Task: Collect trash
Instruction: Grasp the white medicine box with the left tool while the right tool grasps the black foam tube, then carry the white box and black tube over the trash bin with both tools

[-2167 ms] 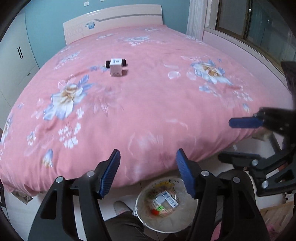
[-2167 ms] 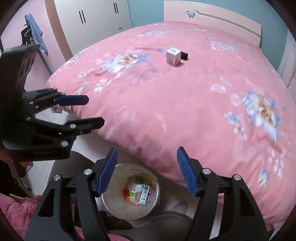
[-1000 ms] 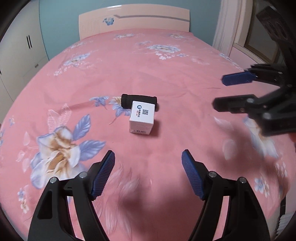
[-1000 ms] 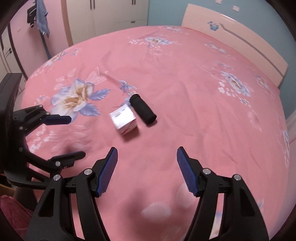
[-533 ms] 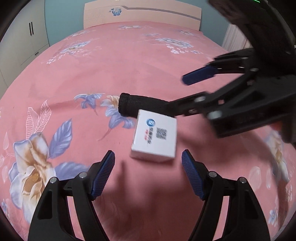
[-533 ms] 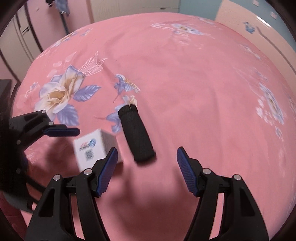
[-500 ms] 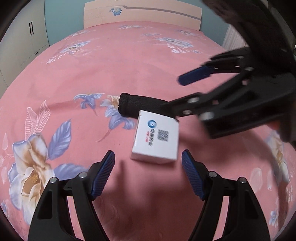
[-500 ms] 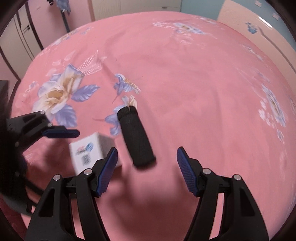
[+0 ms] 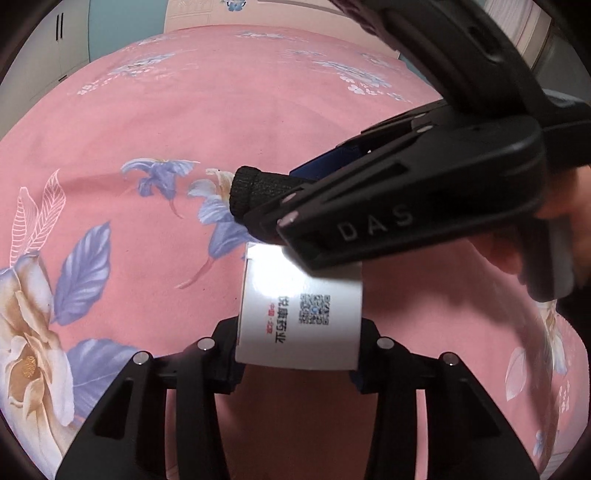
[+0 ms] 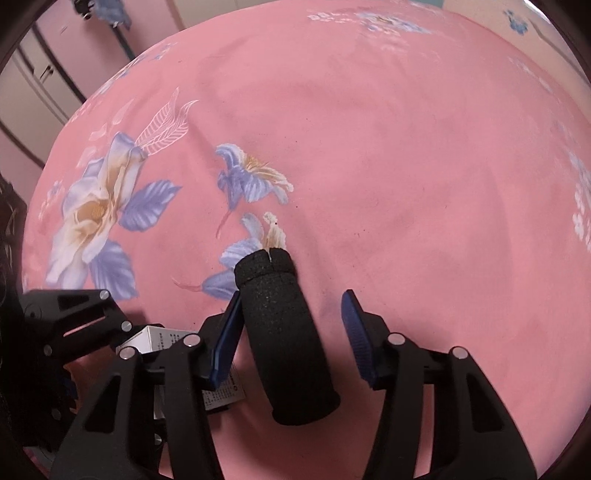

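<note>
A white carton with a QR code and red print sits between the fingers of my left gripper, which has closed on its sides. Part of the carton shows in the right wrist view. A black foam tube lies on the pink bedspread between the open blue pads of my right gripper; the left pad is close to it, the right pad stands apart. In the left wrist view the tube's end sticks out past the right gripper's body.
The pink floral bedspread fills both views. The headboard and white wardrobe doors are at the back. My left gripper's body is beside the right one, very close.
Both grippers have moved in over the two items. The left gripper has closed on the white carton. The right gripper now straddles the black tube and crosses above the carton.
</note>
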`<action>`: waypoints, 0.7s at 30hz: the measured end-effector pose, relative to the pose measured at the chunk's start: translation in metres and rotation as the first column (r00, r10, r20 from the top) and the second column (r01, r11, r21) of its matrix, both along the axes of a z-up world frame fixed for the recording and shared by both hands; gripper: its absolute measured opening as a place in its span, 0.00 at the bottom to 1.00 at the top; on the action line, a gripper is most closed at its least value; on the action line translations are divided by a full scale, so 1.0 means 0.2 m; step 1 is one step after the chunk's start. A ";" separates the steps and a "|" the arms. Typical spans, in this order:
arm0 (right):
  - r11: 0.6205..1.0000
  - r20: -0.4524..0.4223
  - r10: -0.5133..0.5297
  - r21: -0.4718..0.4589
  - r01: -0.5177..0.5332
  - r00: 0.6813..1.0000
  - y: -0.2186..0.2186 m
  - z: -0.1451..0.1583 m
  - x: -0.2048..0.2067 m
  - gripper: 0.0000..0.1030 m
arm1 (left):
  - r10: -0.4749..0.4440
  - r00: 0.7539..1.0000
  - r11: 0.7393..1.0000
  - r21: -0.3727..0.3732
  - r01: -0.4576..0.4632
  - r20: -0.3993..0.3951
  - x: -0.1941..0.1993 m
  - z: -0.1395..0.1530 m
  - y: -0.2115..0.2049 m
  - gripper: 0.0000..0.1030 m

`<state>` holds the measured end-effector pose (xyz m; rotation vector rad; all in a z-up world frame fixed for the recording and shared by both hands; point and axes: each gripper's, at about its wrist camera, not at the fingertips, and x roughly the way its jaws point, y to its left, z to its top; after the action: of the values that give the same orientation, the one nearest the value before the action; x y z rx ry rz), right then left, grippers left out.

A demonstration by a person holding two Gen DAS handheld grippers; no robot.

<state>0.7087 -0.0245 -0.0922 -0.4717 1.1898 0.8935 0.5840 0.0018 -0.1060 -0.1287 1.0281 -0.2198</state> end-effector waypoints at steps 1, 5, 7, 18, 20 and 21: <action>1.000 -0.007 -0.012 0.008 0.013 1.000 0.00 0.00 0.00 0.51 | -0.003 1.000 1.000 0.004 0.003 -0.001 -0.01 0.00 0.00 0.43; 0.999 -0.005 -0.043 0.026 0.043 0.999 -0.01 0.01 -0.03 0.39 | -0.015 1.000 1.000 0.013 0.015 -0.005 -0.05 0.03 0.00 0.43; 0.998 0.010 -0.059 0.013 0.059 0.998 -0.01 0.01 -0.05 0.38 | -0.010 1.000 1.000 0.023 0.010 0.004 -0.09 0.06 0.02 0.43; 0.977 0.079 -0.211 0.017 0.211 0.974 -0.09 0.18 -0.18 0.36 | 0.023 0.998 0.998 0.056 -0.026 0.053 -0.28 0.30 0.18 0.43; 0.972 0.096 -0.233 0.031 0.231 0.968 -0.12 0.25 -0.24 0.36 | 0.027 0.997 0.997 0.071 -0.032 0.068 -0.34 0.37 0.20 0.43; 0.969 0.109 -0.245 0.046 0.241 0.963 -0.15 0.31 -0.30 0.36 | 0.026 0.997 0.997 0.076 -0.032 0.074 -0.36 0.40 0.21 0.43</action>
<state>0.6496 -0.0545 -0.0295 -0.3373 1.0995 0.6647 0.5115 0.0431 -0.0263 -0.0657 0.9601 -0.1570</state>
